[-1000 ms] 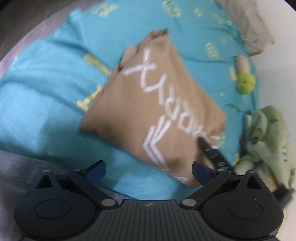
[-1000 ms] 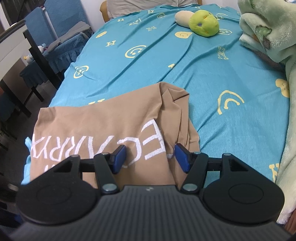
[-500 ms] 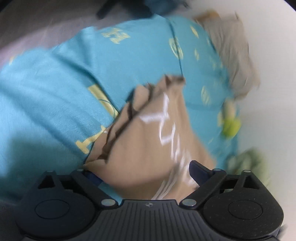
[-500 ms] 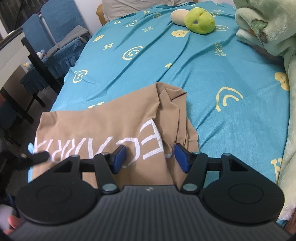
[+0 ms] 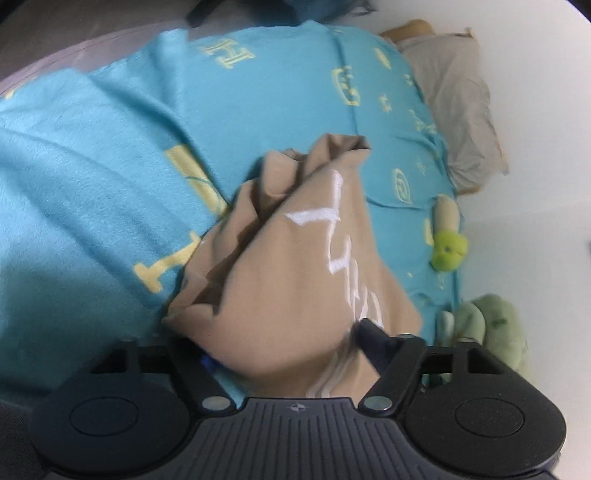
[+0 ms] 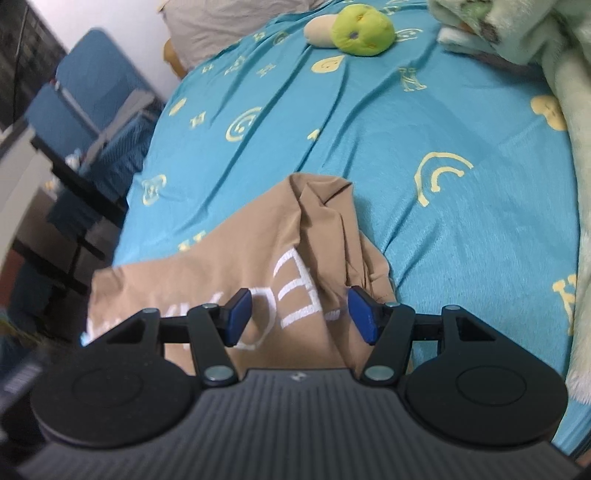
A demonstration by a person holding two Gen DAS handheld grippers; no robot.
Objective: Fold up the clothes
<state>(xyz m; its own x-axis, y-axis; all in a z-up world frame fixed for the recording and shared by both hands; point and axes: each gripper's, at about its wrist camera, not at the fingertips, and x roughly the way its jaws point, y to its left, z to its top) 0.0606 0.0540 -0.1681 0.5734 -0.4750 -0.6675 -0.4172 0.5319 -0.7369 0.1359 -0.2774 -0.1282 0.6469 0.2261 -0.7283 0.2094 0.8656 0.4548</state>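
Turquoise bed sheet point(image 6: 369, 147), printed with yellow letters and smiley marks, fills the ground ahead of both tongs and serves as the folding surface. On it, directly under and ahead of both tongs, lies the tan shirt point(image 6: 221, 258) with white lettering, folded down to a thick rectangle; its layered edges bunch up at the far corner, likely because several folds stack there. Beyond the right tongs on their right side, a pale green plush blanket point(image 6: 546, 74) is heaped at the bed's edge, well apart from the shirt. A grey pillow point(image 5: 458, 110) sits at the far end of the bed. Blue chairs point(image 6: 88, 110) stand off the bed, to the left of the right tongs. A small green plush toy point(image 6: 360, 31) lies far ahead, near the pillow. The left tongs point(image 5: 284, 343) are spread, one finger on each side of the shirt's near corner, with cloth bulging between them; they look set to close on that corner, but no pinch is made yet. The right tongs point(image 6: 299, 314) are also spread, their blue pads point(image 6: 364, 314) straddling the lettered near edge, probably placed to lift the bundle evenly together with the left.
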